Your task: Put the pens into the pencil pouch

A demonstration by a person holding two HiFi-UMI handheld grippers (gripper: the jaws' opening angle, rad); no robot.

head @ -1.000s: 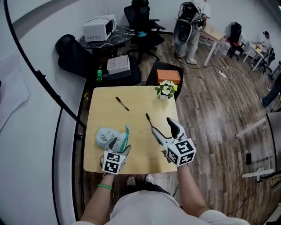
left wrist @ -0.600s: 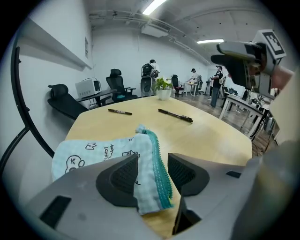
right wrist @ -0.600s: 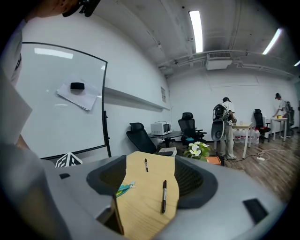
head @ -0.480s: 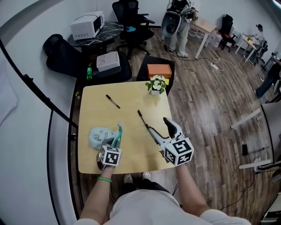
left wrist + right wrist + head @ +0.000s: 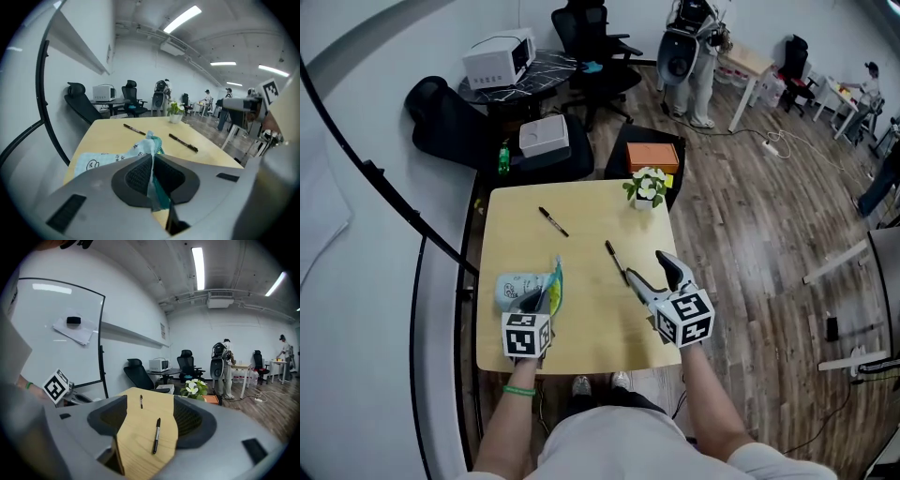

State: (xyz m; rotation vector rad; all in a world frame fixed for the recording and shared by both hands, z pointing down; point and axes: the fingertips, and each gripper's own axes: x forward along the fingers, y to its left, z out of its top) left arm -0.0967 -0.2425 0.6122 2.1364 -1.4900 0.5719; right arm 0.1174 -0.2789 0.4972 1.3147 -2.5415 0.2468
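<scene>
A light blue pencil pouch (image 5: 517, 287) with a teal edge lies at the table's front left. My left gripper (image 5: 542, 300) is shut on that edge, and the fabric (image 5: 151, 154) stands up pinched between the pads. One black pen (image 5: 616, 262) lies mid-table, just ahead of my right gripper (image 5: 654, 272). That gripper is open, and the pen (image 5: 156, 435) shows in line with the gap between its jaws. A second black pen (image 5: 552, 221) lies farther back on the left, also visible in the left gripper view (image 5: 134, 129).
A small potted plant (image 5: 649, 188) with white flowers stands at the table's far right corner. An orange box (image 5: 653, 157) sits behind the table (image 5: 581, 328). Office chairs, a black bag and a side table crowd the back. The right table edge drops to wooden floor.
My left gripper has shifted a little left and nearer to me, still holding the pouch's teal edge. The right gripper stays open just short of the near pen.
</scene>
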